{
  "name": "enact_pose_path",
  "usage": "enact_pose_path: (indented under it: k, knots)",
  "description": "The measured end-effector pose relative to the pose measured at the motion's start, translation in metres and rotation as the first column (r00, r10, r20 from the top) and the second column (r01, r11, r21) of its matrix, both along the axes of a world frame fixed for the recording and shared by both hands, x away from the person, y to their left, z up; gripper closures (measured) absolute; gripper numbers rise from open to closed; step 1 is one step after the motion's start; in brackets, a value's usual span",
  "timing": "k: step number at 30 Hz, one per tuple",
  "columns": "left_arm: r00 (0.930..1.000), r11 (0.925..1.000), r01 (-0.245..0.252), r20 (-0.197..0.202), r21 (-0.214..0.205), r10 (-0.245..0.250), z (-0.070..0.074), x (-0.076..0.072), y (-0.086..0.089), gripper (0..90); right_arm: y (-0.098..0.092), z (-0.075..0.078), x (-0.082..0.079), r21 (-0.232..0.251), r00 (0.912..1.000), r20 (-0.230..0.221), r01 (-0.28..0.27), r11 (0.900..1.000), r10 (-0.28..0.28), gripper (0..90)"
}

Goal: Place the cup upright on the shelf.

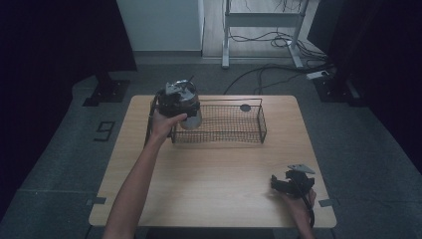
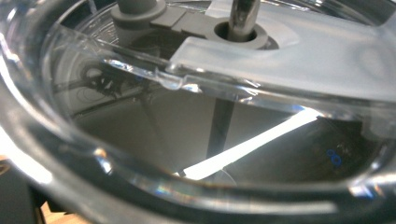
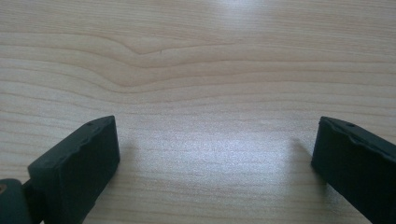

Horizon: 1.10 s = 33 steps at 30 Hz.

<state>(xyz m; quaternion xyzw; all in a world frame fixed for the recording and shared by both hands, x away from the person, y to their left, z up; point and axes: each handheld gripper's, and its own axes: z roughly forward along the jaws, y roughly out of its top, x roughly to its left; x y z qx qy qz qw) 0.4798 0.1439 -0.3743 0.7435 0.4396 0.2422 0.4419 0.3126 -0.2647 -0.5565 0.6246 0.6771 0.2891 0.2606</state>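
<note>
A clear container [image 1: 191, 118] with a grey fitting and a metal rod on top hangs at the left end of a black wire basket [image 1: 234, 101]. My left gripper [image 1: 180, 105] grips it from the left, and it seems raised off the table. In the left gripper view the container's clear wall [image 2: 140, 116] sits very close to the lens, with the grey fitting [image 2: 187, 21] above; the jaws are hidden. My right gripper [image 1: 276, 183] rests on the wooden table near the front right. It stands open [image 3: 215, 154] with bare wood between its jaws.
A small dark round thing [image 1: 245, 107] lies in the basket's far right part. The wooden table [image 1: 219, 169] has free surface in front of the basket. Beyond the table are cables and a desk frame [image 1: 259, 20] on the floor.
</note>
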Motion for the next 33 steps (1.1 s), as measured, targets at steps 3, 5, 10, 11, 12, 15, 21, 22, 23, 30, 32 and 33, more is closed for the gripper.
enact_pose_path:
  k: [3, 5, 10, 11, 12, 15, 21, 22, 23, 30, 32, 33]
  knots:
    - [0.9999, 0.9999, -0.008, -0.008, 0.009, 0.009, -0.003, 0.006, 0.000, 4.2, 0.000, 0.000, 0.000, 0.000, 1.0000, 0.000, 0.000, 1.0000, 0.000, 0.7]
    - [0.9998, 0.9999, -0.013, -0.013, 0.002, 0.013, -0.007, 0.010, 0.001, 4.2, 0.000, 0.000, 0.000, 0.000, 1.0000, 0.000, 0.000, 1.0000, 0.000, 0.7]
    - [0.9994, 0.9997, -0.023, -0.027, 0.007, 0.023, -0.015, 0.019, -0.001, 4.2, 0.000, 0.000, 0.000, 0.000, 1.0000, 0.000, 0.000, 1.0000, 0.000, 0.7]
    - [0.9993, 0.9997, -0.024, -0.028, 0.008, 0.024, -0.016, 0.022, -0.001, 4.2, 0.000, 0.000, 0.000, 0.000, 1.0000, 0.000, 0.000, 1.0000, 0.000, 0.7]
    - [0.9991, 0.9996, -0.028, -0.032, 0.005, 0.028, -0.018, 0.024, -0.001, 4.2, 0.000, 0.000, 0.000, 0.000, 1.0000, 0.000, 0.000, 1.0000, 0.000, 0.7]
    - [0.9986, 0.9994, -0.034, -0.039, 0.012, 0.034, -0.023, 0.030, -0.003, 4.2, 0.000, 0.000, 0.000, 0.000, 1.0000, 0.000, -0.001, 1.0000, 0.001, 0.7]
    - [0.9974, 0.9985, -0.051, -0.050, 0.022, 0.052, -0.032, 0.039, -0.006, 4.2, 0.000, 0.000, 0.000, 0.001, 1.0000, 0.000, 0.000, 1.0000, 0.000, 0.7]
    - [0.9972, 0.9984, -0.051, -0.052, 0.025, 0.053, -0.033, 0.040, -0.007, 4.2, 0.000, 0.000, 0.000, 0.001, 1.0000, 0.000, 0.000, 1.0000, 0.000, 0.7]
    - [0.9972, 0.9983, -0.052, -0.053, 0.027, 0.053, -0.035, 0.041, -0.007, 4.2, 0.000, 0.000, 0.000, 0.000, 1.0000, 0.001, -0.001, 1.0000, 0.001, 0.7]
    - [0.9955, 0.9970, -0.066, -0.065, 0.040, 0.068, -0.046, 0.046, -0.011, 4.2, 0.000, 0.000, 0.000, 0.000, 1.0000, 0.000, -0.001, 1.0000, 0.001, 0.7]
    - [0.9948, 0.9969, -0.068, -0.073, 0.040, 0.071, -0.050, 0.047, -0.012, 4.2, 0.000, 0.000, 0.000, 0.000, 1.0000, 0.000, -0.001, 1.0000, 0.001, 0.7]
    - [0.9942, 0.9967, -0.068, -0.081, 0.043, 0.072, -0.053, 0.048, -0.012, 4.2, 0.000, 0.000, 0.000, 0.001, 1.0000, 0.001, -0.001, 1.0000, 0.001, 0.7]
